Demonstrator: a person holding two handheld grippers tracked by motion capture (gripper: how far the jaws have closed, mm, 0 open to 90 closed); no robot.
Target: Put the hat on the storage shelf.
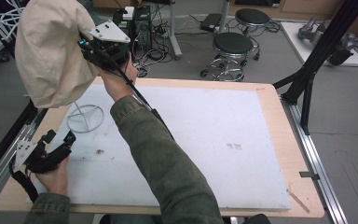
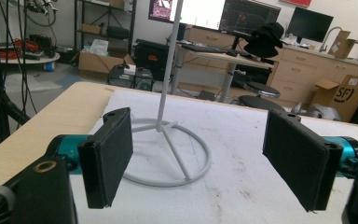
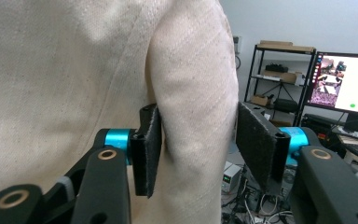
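Right gripper [image 3: 196, 149], lower centre of frame: jaws parted around fold of cream hat [image 3: 186, 93]. Left gripper [image 2: 200, 158]: jaws apart, empty, facing white wire stand [image 2: 168, 154] on surface [image 2: 51, 116].

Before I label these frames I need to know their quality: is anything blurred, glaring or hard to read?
High view: even light, slightly soft; the cream hat reads clearly. Left gripper view: the white wire stand is sharp, while a bright monitor behind it is washed out. Right gripper view: the hat's cloth is near and a little soft, and the lit screen at the right glares.
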